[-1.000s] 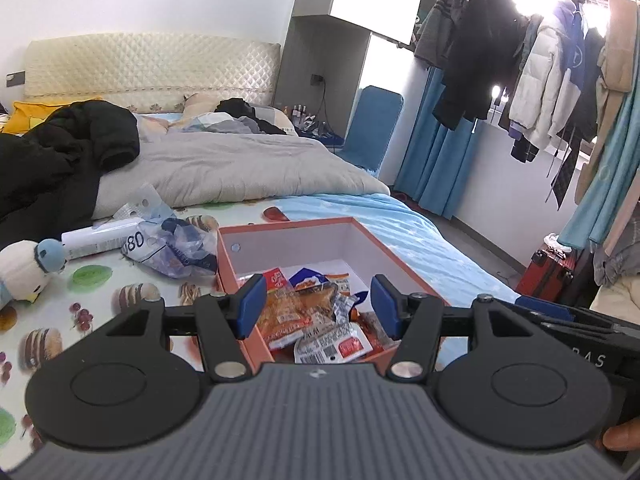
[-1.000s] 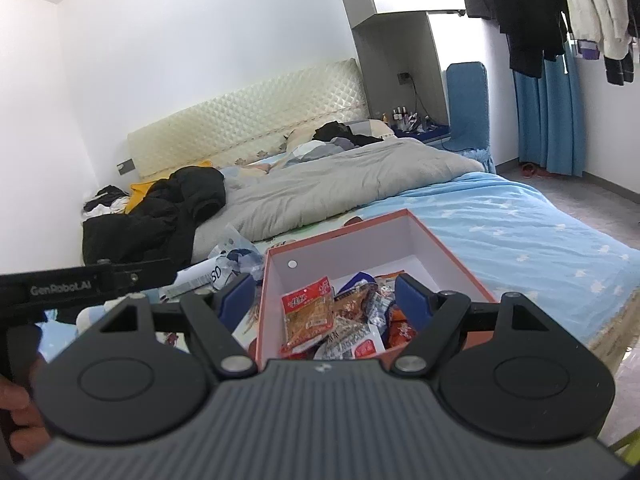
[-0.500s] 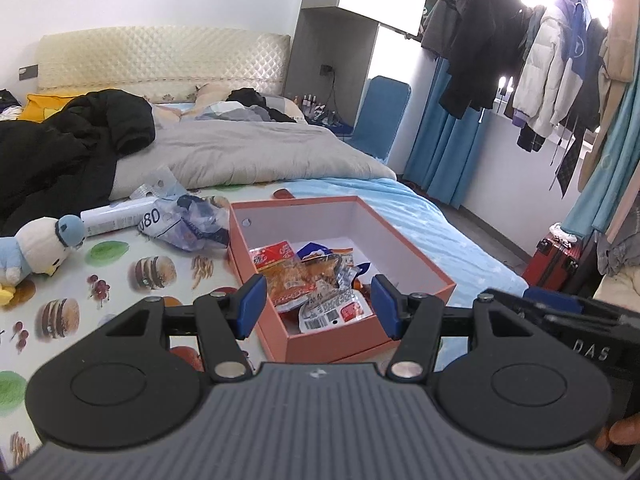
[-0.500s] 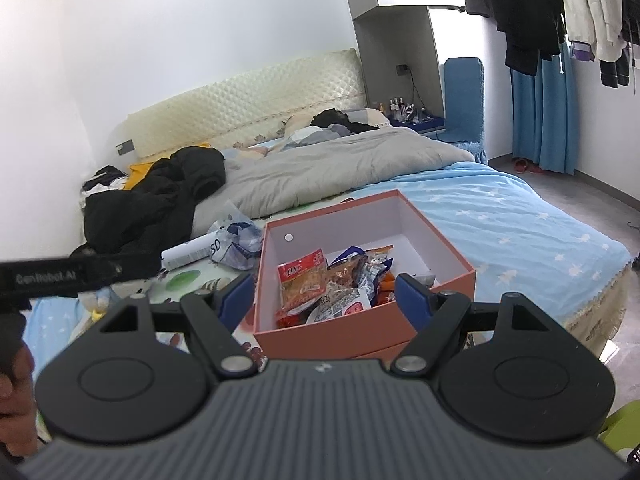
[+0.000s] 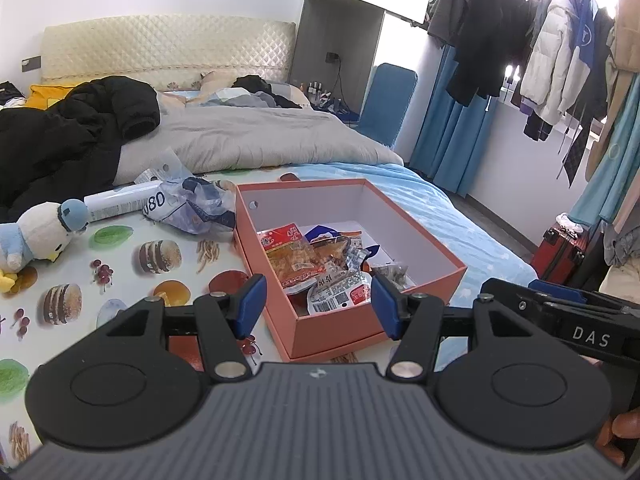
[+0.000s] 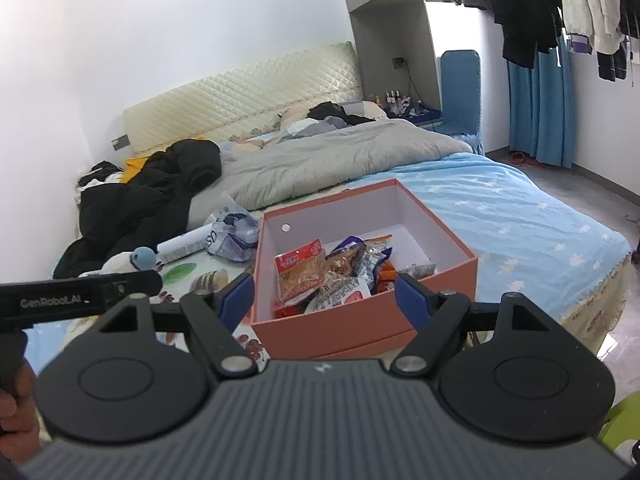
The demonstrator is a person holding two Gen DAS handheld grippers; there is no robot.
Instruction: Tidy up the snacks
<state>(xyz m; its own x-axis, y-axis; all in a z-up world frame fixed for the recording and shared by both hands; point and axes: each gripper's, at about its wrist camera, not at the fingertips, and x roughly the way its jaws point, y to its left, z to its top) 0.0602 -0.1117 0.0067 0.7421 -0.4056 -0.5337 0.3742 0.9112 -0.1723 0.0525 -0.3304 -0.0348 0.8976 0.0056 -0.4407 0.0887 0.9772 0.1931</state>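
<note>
While the left wrist view looks down across a bed, a salmon-pink box (image 5: 416,292) with white inner walls sits at the centre of the frame, on a sheet printed with burgers and fruit (image 5: 60,304). Its lid is off, and a heap of snack packets (image 5: 320,264) fills the near half: a clear packet with a red label (image 5: 288,256) leans at the left, silver and blue wrappers crowd beside it, and the far half of the floor shows bare white. At lower centre the left gripper (image 5: 318,304) stands with its blue-padded jaws wide apart and nothing between them, short of the box's near wall. A plush penguin (image 5: 36,236) lies at the left edge, a white tube (image 5: 120,202) and a crumpled bag (image 5: 192,208) just left of the box.

From the right wrist view, the same box (image 6: 360,330) sits at centre, its near wall facing the camera, the packets (image 6: 332,276) piled toward the front left corner. The right gripper (image 6: 324,300) holds its jaws wide and empty, one tip to either side of the box's front wall in the picture, not touching it. At the far left edge a hand (image 6: 16,412) grips the other tool's black bar.
</note>
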